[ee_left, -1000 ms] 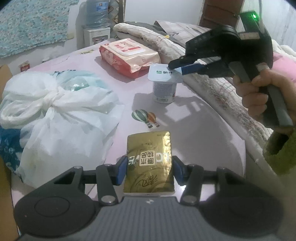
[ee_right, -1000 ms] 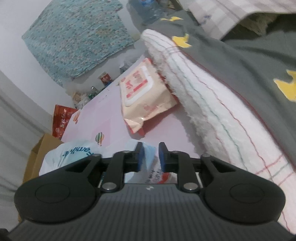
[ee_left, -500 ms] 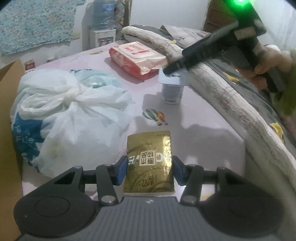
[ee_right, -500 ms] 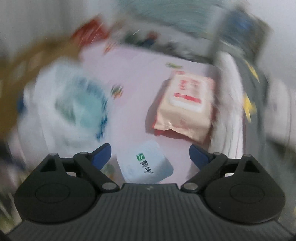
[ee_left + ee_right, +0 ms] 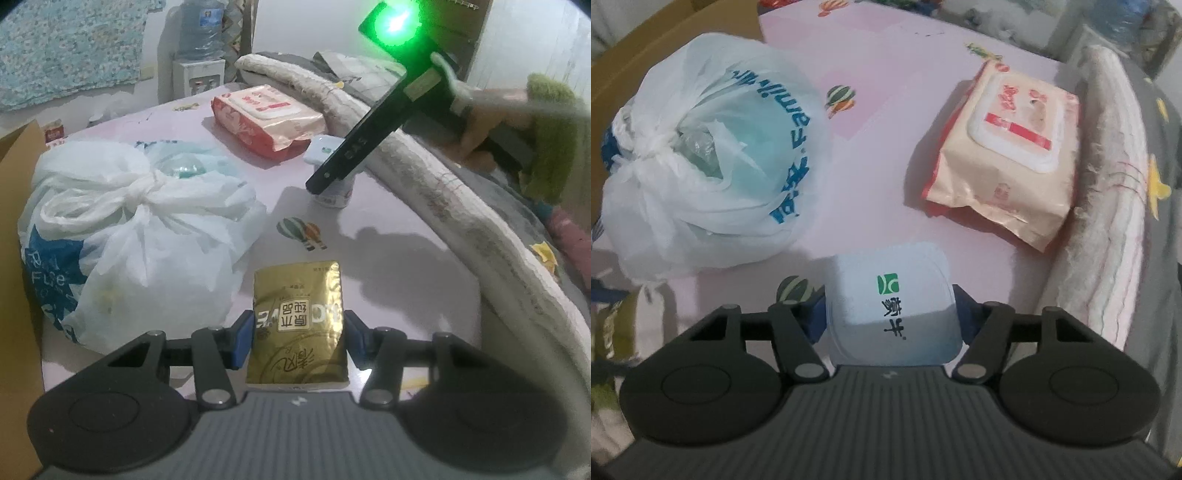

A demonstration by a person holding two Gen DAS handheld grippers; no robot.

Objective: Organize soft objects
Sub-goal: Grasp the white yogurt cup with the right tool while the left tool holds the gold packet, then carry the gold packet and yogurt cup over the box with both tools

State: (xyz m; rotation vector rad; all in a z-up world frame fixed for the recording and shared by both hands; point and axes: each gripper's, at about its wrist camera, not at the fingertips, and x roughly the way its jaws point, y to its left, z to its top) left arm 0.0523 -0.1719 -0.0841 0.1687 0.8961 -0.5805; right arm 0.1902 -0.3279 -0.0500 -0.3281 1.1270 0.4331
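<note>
between each claw's pads: left claw [image 5: 298, 334] grips gold packet [image 5: 298, 321], right claw [image 5: 891, 314] yogurt cup [image 5: 892, 301].

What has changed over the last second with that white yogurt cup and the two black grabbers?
The right gripper swung from beside the white foil-lidded yogurt cup to above it, opened its jaws, then brought them in around the cup; contact can't be confirmed. Unchanged: the left gripper holds the gold tissue packet; the pink wet-wipes pack and knotted white plastic bag lie where they were.
</note>
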